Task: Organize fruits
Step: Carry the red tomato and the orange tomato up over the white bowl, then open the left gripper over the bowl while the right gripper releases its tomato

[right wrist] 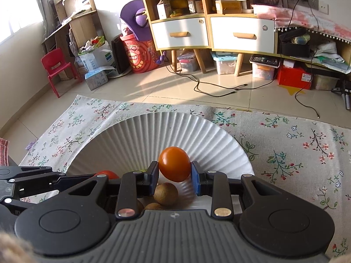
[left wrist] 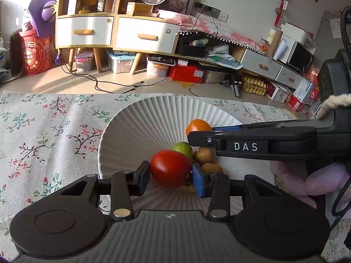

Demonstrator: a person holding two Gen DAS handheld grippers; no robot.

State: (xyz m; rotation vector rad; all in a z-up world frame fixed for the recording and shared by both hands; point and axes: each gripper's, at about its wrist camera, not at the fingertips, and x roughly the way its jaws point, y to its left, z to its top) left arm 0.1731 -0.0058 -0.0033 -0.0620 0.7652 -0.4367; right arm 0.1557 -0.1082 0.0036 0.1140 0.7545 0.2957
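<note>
A white ribbed bowl stands on the flowered cloth; it also shows in the right wrist view. My left gripper is shut on a red tomato over the bowl's near side. My right gripper is shut on an orange tomato above the bowl; in the left wrist view the right gripper reaches in from the right with that orange tomato. In the bowl lie a green fruit and brown kiwis, one also in the right wrist view.
The flowered cloth covers the table. Beyond its far edge is tiled floor with cables, a white-drawer cabinet, storage boxes and a red child's chair.
</note>
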